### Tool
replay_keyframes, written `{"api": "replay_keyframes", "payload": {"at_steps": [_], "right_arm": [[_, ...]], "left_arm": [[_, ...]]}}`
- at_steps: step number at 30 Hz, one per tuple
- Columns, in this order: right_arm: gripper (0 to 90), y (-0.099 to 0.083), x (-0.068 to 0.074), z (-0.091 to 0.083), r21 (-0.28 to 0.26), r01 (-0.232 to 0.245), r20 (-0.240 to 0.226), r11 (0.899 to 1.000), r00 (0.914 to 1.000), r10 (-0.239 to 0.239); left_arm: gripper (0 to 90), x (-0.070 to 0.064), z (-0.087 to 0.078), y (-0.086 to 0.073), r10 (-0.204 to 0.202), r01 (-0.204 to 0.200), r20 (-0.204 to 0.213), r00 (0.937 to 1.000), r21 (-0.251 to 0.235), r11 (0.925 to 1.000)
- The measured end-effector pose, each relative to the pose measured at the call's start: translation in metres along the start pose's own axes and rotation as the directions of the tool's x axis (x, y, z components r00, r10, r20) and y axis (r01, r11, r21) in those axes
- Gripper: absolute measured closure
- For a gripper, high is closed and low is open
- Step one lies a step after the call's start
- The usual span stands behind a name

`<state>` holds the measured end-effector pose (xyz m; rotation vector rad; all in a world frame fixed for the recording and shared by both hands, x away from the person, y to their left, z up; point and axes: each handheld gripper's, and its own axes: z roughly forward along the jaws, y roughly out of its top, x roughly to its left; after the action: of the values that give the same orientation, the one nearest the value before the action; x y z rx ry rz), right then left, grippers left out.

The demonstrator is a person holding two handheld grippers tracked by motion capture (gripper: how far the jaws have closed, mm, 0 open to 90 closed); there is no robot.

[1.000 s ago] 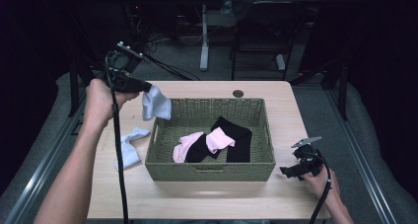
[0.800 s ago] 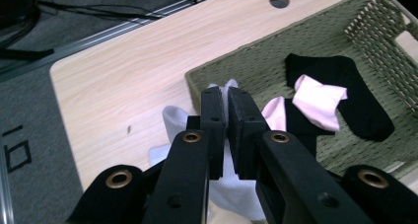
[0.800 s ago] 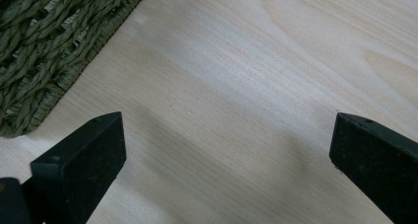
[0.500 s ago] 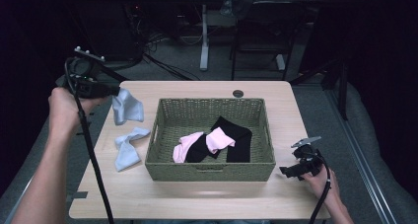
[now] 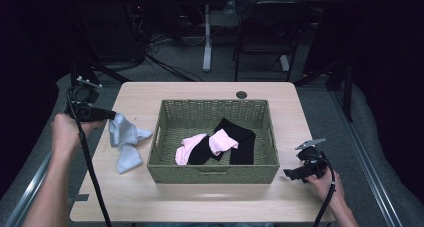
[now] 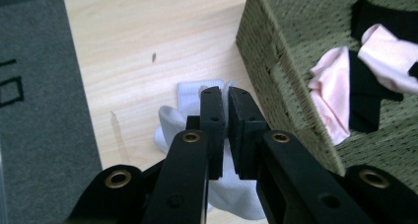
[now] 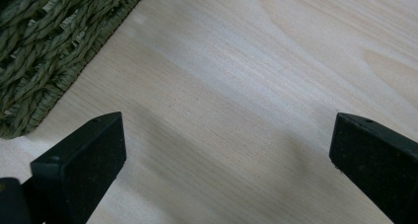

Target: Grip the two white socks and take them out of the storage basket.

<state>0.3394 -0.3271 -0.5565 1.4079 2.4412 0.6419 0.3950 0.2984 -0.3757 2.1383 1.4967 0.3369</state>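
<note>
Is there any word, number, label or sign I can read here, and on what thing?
None can be read.
Dark marks on the grey floor by the table: cut off, not legible.
No label shows on the basket, the socks or the left gripper.

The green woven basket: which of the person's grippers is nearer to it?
Right. The right gripper sits just off the basket's near right corner; the left gripper, shut on a pale blue sock, is farther left.
</note>
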Motion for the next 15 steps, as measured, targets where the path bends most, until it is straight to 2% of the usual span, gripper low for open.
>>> {"api": "replay_keyframes", "payload": {"at_steps": [1,3,4,5,6,9,10,11,12,15], "right_arm": [[0.3,0.0,0.0,0.0,0.0,0.0,0.0,1.0,1.0,0.0],[0.3,0.0,0.0,0.0,-0.002,-0.001,0.002,1.0,1.0,0.001],[0.3,0.0,0.0,0.0,-0.002,-0.001,0.002,1.0,1.0,0.001],[0.4,0.0,0.0,0.0,0.001,0.003,0.008,1.0,1.0,-0.003],[0.3,0.0,0.0,0.0,-0.003,0.0,0.003,1.0,1.0,0.0],[0.4,0.0,0.0,0.0,-0.004,-0.003,0.004,1.0,1.0,0.003],[0.4,0.0,0.0,0.0,-0.004,-0.003,0.004,1.0,1.0,0.003],[0.3,0.0,0.0,-0.001,0.0,0.001,0.001,1.0,1.0,-0.001],[0.3,0.0,0.0,-0.001,0.0,0.001,0.001,1.0,1.0,-0.001],[0.4,-0.001,0.0,0.0,0.0,-0.001,-0.002,1.0,1.0,0.001]], "left_arm": [[85.3,0.0,0.0,0.0,0.0,0.0,0.0,1.0,0.0,1.0],[85.3,0.003,0.015,-0.008,-0.013,0.013,0.013,0.9998,0.017,0.9998],[85.3,0.003,0.015,-0.008,-0.013,0.013,0.013,0.9998,0.017,0.9998],[85.3,0.005,0.025,-0.012,-0.023,0.023,0.026,0.9994,0.026,0.9994],[85.3,0.005,0.025,-0.012,-0.023,0.023,0.026,0.9994,0.026,0.9994],[85.1,0.007,0.044,-0.021,-0.04,0.038,0.034,0.9986,0.05,0.998],[85.1,0.007,0.044,-0.021,-0.04,0.038,0.034,0.9986,0.05,0.998],[85.1,0.009,0.053,-0.026,-0.047,0.044,0.042,0.998,0.066,0.9968],[85.0,0.009,0.053,-0.026,-0.047,0.044,0.042,0.998,0.066,0.9968],[84.6,0.011,0.067,-0.034,-0.057,0.051,0.057,0.9967,0.093,0.9944]]}}
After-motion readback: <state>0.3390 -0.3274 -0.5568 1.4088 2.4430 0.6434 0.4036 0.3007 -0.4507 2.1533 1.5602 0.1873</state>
